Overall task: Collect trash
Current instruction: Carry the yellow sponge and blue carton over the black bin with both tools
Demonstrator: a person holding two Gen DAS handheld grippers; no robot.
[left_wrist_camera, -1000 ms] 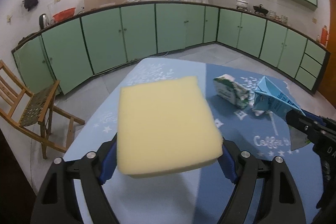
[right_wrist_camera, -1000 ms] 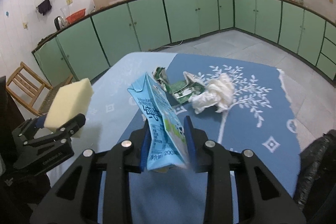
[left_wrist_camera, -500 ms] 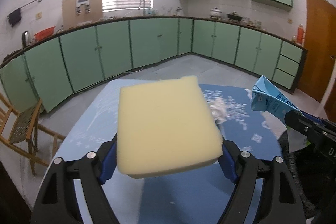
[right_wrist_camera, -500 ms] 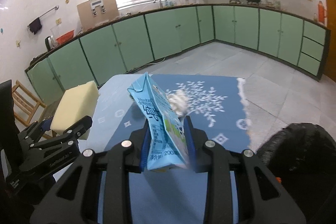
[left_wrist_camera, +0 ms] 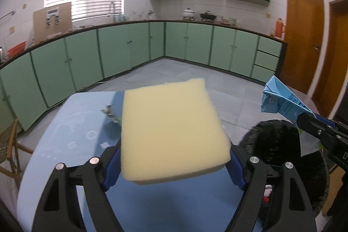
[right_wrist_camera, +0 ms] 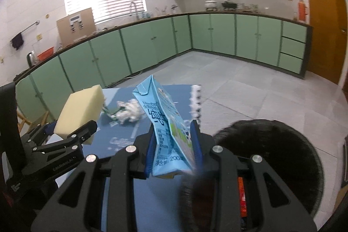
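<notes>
My left gripper (left_wrist_camera: 174, 158) is shut on a yellow sponge (left_wrist_camera: 171, 129) and holds it above the blue table (left_wrist_camera: 65, 123). The sponge (right_wrist_camera: 80, 110) and the left gripper also show at the left of the right wrist view. My right gripper (right_wrist_camera: 173, 147) is shut on a crushed blue milk carton (right_wrist_camera: 167, 123), held beside the rim of a black-lined trash bin (right_wrist_camera: 271, 156). The carton (left_wrist_camera: 280, 101) and bin (left_wrist_camera: 280, 149) show at the right of the left wrist view. A crumpled white tissue (right_wrist_camera: 130, 112) and a flattened green carton (right_wrist_camera: 111, 113) lie on the table.
Green kitchen cabinets (left_wrist_camera: 130, 51) run along the far walls. A wooden chair (left_wrist_camera: 6, 145) stands left of the table. A wooden door (right_wrist_camera: 322, 21) is at the right. Something orange-red (right_wrist_camera: 242, 197) lies inside the bin.
Both grippers have swung to the right with their loads. The bin has come into view under the right gripper, and the table trash has slid to the left.
</notes>
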